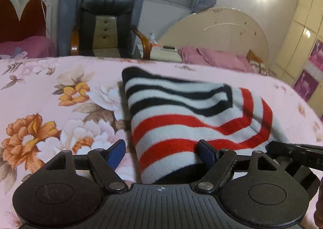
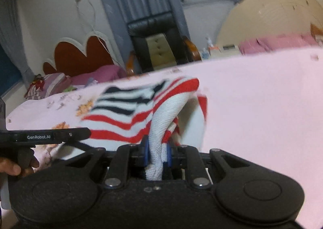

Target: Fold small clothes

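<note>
A small knitted garment with white, black and red stripes (image 1: pixel 181 111) lies on the pink floral bedspread (image 1: pixel 50 97). My left gripper (image 1: pixel 161 153) is open, its blue pads apart, with the garment's near edge lying between and over them. My right gripper (image 2: pixel 157 151) is shut on a bunched white and red fold of the garment (image 2: pixel 161 119) and holds it raised off the bed. The right gripper's body shows at the right edge of the left wrist view (image 1: pixel 292 152). The left gripper's body shows at the left of the right wrist view (image 2: pixel 44 137).
A black and wooden armchair (image 1: pixel 105 26) stands past the bed's far edge. A cream headboard (image 1: pixel 222 33) with pink pillows (image 1: pixel 212 57) is at the right. A red headboard (image 1: pixel 22 18), grey curtains and a window are behind.
</note>
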`<action>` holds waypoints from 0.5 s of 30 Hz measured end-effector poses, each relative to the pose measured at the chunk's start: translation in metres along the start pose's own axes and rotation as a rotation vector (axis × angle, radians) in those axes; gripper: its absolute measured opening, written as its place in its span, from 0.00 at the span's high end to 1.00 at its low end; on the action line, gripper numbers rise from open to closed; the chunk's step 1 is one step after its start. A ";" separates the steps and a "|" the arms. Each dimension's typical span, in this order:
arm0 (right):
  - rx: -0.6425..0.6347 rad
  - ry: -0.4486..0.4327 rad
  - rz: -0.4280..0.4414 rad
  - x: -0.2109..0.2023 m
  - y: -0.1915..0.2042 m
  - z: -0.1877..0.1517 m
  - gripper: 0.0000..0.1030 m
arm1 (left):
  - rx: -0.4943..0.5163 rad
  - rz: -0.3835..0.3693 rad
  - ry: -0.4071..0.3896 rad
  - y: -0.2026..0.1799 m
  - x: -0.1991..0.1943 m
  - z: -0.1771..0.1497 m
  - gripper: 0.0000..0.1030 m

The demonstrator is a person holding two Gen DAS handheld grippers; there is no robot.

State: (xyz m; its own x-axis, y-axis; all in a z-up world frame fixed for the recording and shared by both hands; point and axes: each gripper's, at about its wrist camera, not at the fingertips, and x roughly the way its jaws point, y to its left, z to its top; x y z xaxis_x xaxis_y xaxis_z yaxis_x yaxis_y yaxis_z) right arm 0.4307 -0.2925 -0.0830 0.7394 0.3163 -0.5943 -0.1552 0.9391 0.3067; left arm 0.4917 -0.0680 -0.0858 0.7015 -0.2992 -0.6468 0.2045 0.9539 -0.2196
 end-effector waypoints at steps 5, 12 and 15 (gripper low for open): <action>0.096 0.027 0.000 0.010 -0.012 -0.010 0.77 | -0.009 -0.007 0.019 0.000 0.002 -0.003 0.24; 0.114 -0.049 -0.086 0.005 -0.017 0.025 0.73 | -0.019 0.015 -0.032 0.018 -0.012 0.018 0.34; 0.102 -0.028 -0.081 0.020 -0.019 0.037 0.74 | -0.009 0.015 -0.006 0.020 0.000 0.026 0.40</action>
State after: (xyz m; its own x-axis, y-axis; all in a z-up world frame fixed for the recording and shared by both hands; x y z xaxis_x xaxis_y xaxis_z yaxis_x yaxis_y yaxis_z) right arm 0.4733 -0.3088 -0.0731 0.7653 0.2349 -0.5993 -0.0281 0.9424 0.3334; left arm 0.5134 -0.0479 -0.0713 0.7087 -0.2852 -0.6454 0.1884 0.9580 -0.2164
